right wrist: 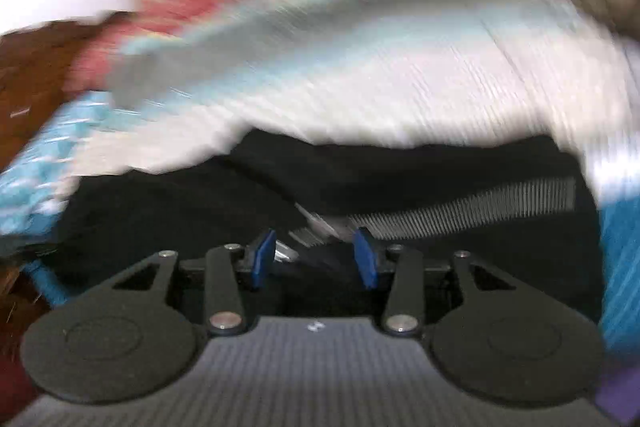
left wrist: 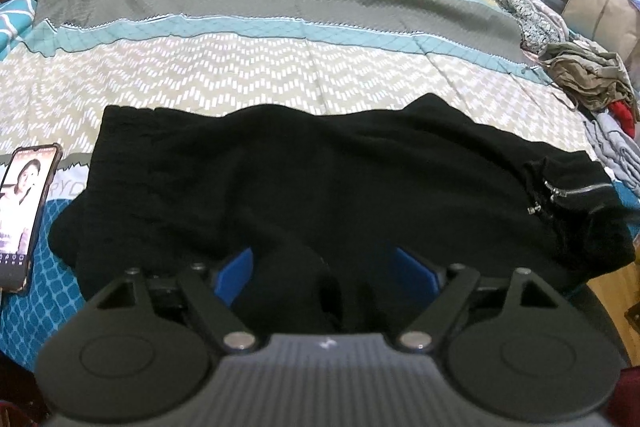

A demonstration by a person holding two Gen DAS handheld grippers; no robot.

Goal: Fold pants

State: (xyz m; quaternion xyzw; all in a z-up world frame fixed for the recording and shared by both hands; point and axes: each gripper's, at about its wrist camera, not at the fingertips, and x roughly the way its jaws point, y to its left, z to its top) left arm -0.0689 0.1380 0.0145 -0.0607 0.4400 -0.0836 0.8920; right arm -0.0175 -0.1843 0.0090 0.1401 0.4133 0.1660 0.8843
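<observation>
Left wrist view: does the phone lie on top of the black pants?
No, the phone lies on the bedspread to the left of the pants, not touching them.

Only partial letters "RYD" show on the bedspread (left wrist: 68, 189); nothing else is readable.

Lit phone (left wrist: 24, 215) on patterned bedspread (left wrist: 280, 67), crumpled olive and red clothes (left wrist: 592, 83) at far edge

The pants (left wrist: 320, 179) are matt black cloth with a shiny metal zipper (left wrist: 576, 191). The bedspread (left wrist: 248, 67) is printed woven cloth — quilted-looking. The phone (left wrist: 24, 211) screen is glossy; gripper fingers (left wrist: 236, 275) wear smooth blue pads.
</observation>
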